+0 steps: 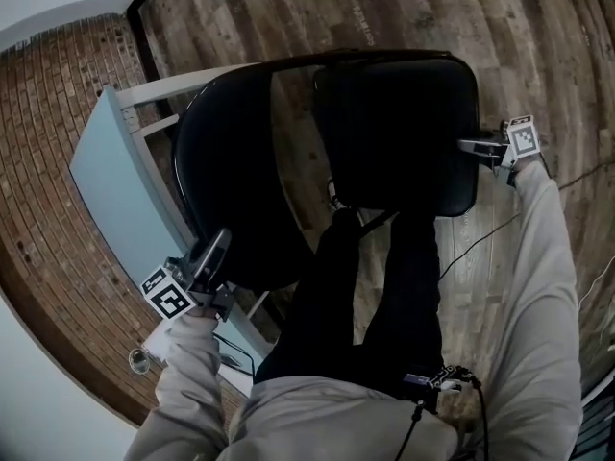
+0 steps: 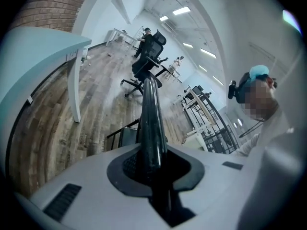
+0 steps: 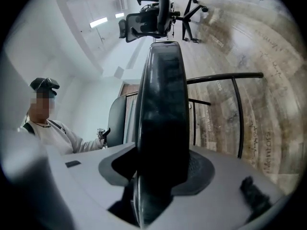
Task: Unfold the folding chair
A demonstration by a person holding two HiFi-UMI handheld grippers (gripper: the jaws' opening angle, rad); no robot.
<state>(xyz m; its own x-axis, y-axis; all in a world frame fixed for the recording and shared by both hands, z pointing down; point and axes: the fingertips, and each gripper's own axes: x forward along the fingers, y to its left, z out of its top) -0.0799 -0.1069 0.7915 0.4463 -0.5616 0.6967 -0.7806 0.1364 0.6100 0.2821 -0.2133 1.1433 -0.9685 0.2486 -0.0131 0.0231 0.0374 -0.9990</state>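
While both grippers are clamped on it, the folding chair (image 1: 384, 142) stands on the wood floor (image 1: 317, 8), looking part-open, just beside the pale table's (image 1: 115, 181) long edge. Left gripper (image 1: 216, 254) is closed on the thin backrest rim (image 1: 226, 171). Right gripper (image 1: 473, 146) is closed on the thick seat (image 1: 404, 113) side edge. Probably rigid, fairly heavy, glossy so maybe slippery; hinge could bind. Those edges look like sound holds. Floor is flat planks. Brick wall (image 1: 48, 161) behind table; office chair (image 2: 146, 63) well apart.
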